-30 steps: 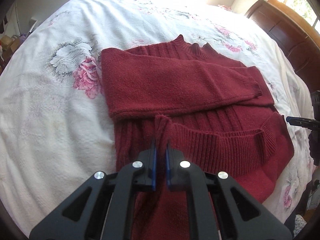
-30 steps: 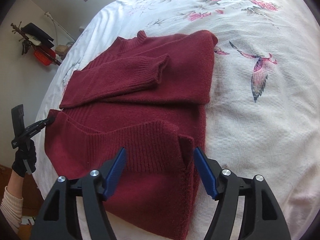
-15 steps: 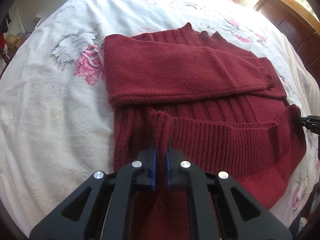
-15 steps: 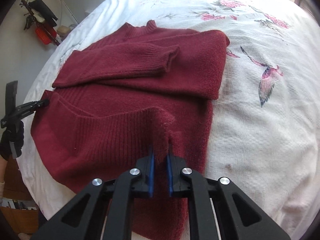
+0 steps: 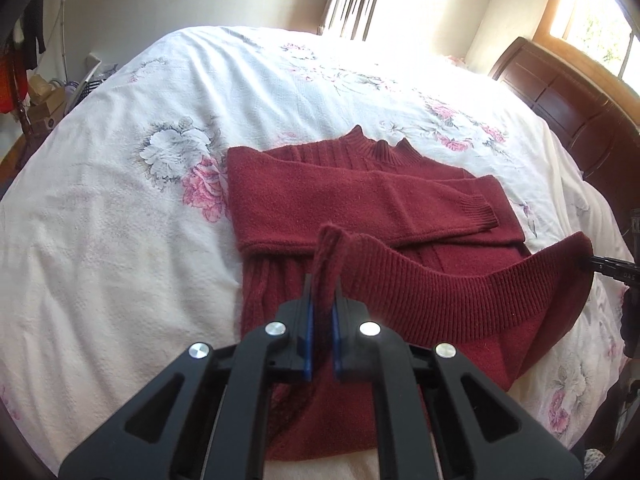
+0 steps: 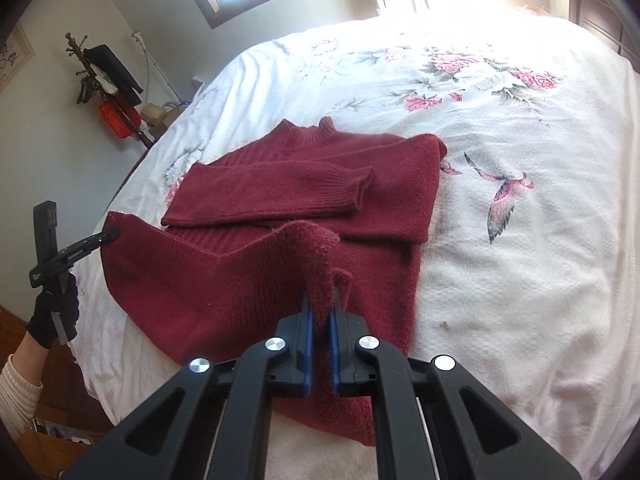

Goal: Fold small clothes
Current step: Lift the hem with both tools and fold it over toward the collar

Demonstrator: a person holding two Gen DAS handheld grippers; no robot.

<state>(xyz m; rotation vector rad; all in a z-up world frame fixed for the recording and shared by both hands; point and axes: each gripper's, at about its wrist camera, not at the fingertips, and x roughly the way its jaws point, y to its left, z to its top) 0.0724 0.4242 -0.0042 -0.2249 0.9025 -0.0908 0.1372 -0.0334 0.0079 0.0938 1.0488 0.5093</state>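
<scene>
Here, your left gripper point(image 5: 321, 312) has its blue-lined fingers pinched together on one corner of the ribbed hem point(image 5: 460, 280) of the dark red sweater point(image 5: 360, 196), the knit bunched upright between the pads. Your right gripper point(image 6: 320, 316) is clamped the same way on the opposite hem corner, where a fuzzy tuft of wool stands up above the jaws. Between the two grips the hem hangs lifted in a sagging band, its fine vertical ribs plain to see, while the rest of the sweater lies flat on the bed.

The sweater's two sleeves are folded across the chest, one over the other, each ending in a ribbed cuff point(image 6: 352, 188). The body below them shows broader cable-like ribs, and the short stand-up collar point(image 5: 380, 146) points away from you. The wool looks soft and slightly nubbly.

Under it all is a white, lightly textured bedspread point(image 6: 520, 300) printed with pink roses, grey leaves and a pink bird point(image 6: 500, 196). A dark carved wooden headboard point(image 5: 568, 108) curves along the far right in the left view. Your left hand point(image 6: 54, 312) wears a black glove with a cream ribbed sleeve behind it.
</scene>
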